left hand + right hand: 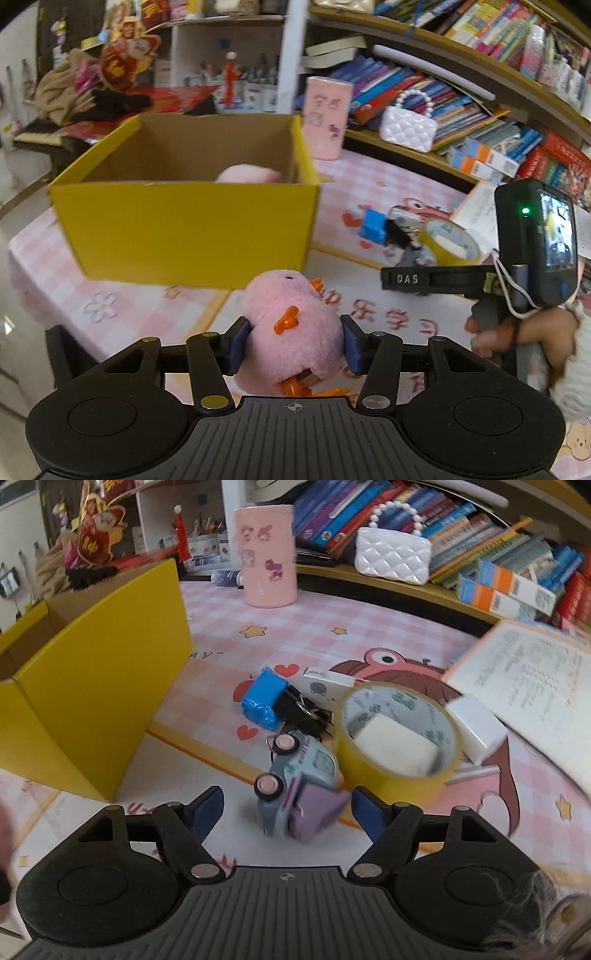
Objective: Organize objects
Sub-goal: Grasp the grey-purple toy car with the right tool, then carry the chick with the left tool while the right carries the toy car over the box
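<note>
My left claw (293,345) squeezes a pink plush chick (291,325). Both blue pads press into its soft sides. The chick is longer than it is wide, and its long way runs straight out from my claw. Its head, with a tiny dark eye, points away from me toward the yellow box (184,229). Its orange feet stick out near my claw, at the bottom. The box stands just past the chick's head, open at the top, and another pink soft thing (249,173) peeks out inside it.

My right claw (288,808) has its pads apart, with nothing squeezed. A little grey toy car (295,771) lies between the pads, but they do not touch it. The car is tipped on its side, so its pink wheels face left. Its long way runs away from my claw, and its purple end is the closest to me. Just past the car, a bit to the right, sits a roll of yellow tape (397,738). A blue block (262,699) and a black clip (301,710) lie farther out. All of it rests on the pink checked table (369,638).
</note>
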